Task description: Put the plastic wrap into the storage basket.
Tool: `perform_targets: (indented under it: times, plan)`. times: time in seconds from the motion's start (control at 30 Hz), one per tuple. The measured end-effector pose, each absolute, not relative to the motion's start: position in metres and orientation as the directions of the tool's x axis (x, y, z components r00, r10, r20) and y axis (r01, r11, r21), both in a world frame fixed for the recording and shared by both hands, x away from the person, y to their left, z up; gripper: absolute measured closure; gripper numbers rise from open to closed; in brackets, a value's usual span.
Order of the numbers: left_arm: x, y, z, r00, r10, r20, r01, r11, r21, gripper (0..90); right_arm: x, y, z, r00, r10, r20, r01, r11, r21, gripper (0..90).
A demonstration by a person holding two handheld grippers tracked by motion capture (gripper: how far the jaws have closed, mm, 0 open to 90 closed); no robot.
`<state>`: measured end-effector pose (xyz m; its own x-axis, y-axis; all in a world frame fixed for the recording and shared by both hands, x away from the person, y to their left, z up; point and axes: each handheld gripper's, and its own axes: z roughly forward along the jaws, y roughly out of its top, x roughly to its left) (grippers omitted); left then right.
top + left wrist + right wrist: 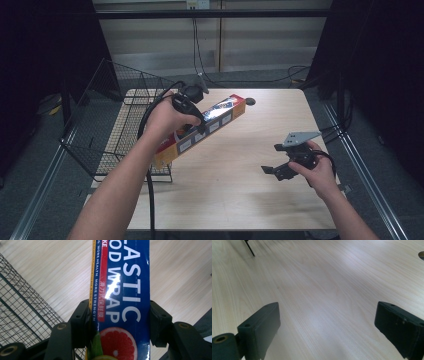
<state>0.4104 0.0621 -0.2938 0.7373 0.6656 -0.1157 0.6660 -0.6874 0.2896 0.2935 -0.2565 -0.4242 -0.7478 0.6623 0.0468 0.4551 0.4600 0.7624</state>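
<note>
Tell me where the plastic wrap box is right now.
In the high view the plastic wrap box sits left of centre, clamped in the left gripper, slanting above the table beside the wire basket.

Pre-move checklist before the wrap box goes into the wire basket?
1. Left claw shut on plastic wrap box: ok, jaws press both long sides.
2. Grip centred on the box: ok, roughly mid-length in the high view.
3. Box lifted off table: cannot tell, its low end sits by the basket edge.
4. Wire basket free to receive it: ok, nothing visible inside.
5. Right claw out of the path: ok, open, apart on the table's right.
</note>
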Motion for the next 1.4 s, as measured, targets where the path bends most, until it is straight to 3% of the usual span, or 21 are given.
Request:
perform_targets:
  times: [1.4]
  plan:
    - [0.427,0.114,-0.254,0.559,0.823,-0.097,0.803,-0.509,0.311,44.9,0.292,-0.274,-0.433,-0.695,0.716,0.069,0.485,0.395,0.781,6.1]
